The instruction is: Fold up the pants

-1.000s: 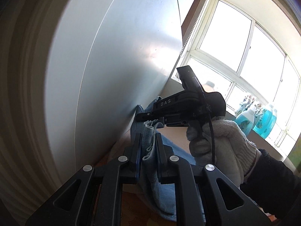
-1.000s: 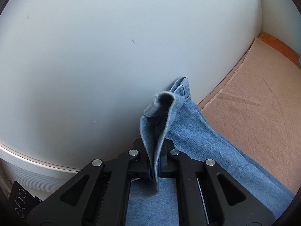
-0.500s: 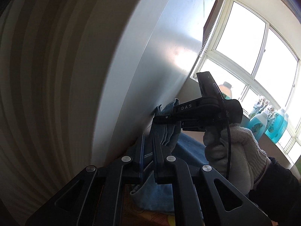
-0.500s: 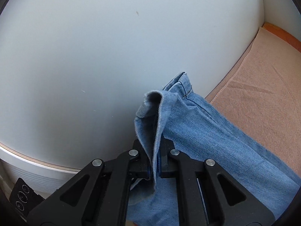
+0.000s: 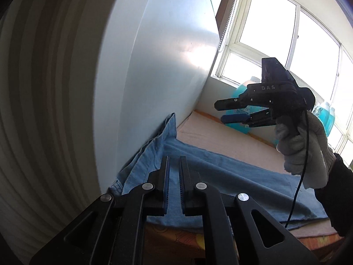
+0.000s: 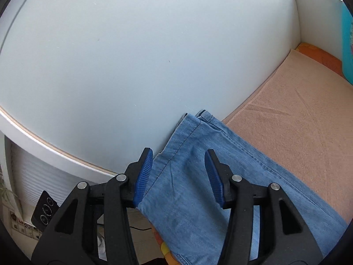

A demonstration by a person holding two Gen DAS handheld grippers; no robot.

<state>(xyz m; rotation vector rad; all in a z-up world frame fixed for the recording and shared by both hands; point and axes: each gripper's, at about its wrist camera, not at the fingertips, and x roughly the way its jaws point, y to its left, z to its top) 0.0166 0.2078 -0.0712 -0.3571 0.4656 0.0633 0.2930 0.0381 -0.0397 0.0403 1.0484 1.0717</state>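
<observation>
Pants (image 6: 198, 190), pale blue denim, lie flat on the tan cloth (image 6: 297, 119) that covers the table, their far edge pushed up against the white panel (image 6: 132, 55) at 11 o'clock in the right wrist view. In the left wrist view the same pants (image 5: 220, 176) stretch from the panel foot at 10 o'clock across toward 4 o'clock, one hem corner riding slightly up the panel. The fabric looks doubled, leg on leg, with both hems stacked near the panel, so I judge one fold is laid down and released, and the step in hand is the pause between folds.

Blue detergent bottles (image 5: 326, 114) stand by the window at 2 o'clock, well apart from the cloth.

Right hand-held gripper (image 6: 178, 176) hangs above the hem end with its jaws spread wide and nothing between them; seen from the left wrist camera, this right hand-held gripper (image 5: 233, 111) is lifted clear of the denim in a white-gloved hand (image 5: 302, 150). Left hand-held gripper (image 5: 174, 185) hovers just over the pants with its jaws only a narrow slit apart, and no cloth is pinched there.

Next, I judge, each one must take a fresh hold on an end of the doubled legs, catching both layers, so the pants can be folded over across their length.
</observation>
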